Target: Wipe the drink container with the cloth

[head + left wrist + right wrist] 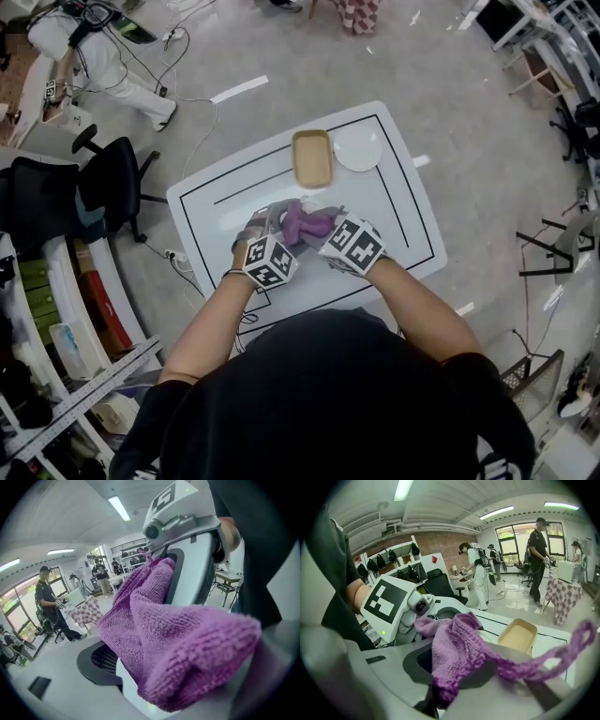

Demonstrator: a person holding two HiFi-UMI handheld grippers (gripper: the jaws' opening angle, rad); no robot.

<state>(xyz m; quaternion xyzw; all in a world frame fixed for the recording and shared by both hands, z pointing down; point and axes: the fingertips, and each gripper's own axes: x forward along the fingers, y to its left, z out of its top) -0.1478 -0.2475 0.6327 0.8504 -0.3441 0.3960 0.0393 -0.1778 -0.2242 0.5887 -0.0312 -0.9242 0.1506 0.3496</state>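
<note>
White worktop (398, 202): smooth, rounded corners, thin black line running parallel to its rim. Purple cloth (305, 225) sits bunched mid-worktop, btwn the two tools. It is a terry-type knit w/ looped nap and thick soft folds; in the R gripper view one thin edge trails off like a cord. R hand-held gripper (328, 228): jaws closed on a fold of the cloth, fabric wedged down btwn its black pads (423, 660), the rest heaped over the grey plastic jaws. L hand-held gripper (267, 222): jaws spread wide, cloth draped across & btwn them w/o being pinched; meshed black pad (104, 660) shows on one jaw. The tools face each other, very close, w/ marker cubes (271, 261) on the person's side. Far side: tan tray (312, 157), shallow, oblong, rounded corners, matte. Just beside it is a flat white round plate (358, 150), near the far rim. Open room: worktop R of the cloth is bare out to the edge, and there is a bare strip on the L too. The near edge lies under the person's forearms (211, 319). Black office chair (112, 183) stands off the L edge on the grey floor (469, 112), apart from the worktop.
</note>
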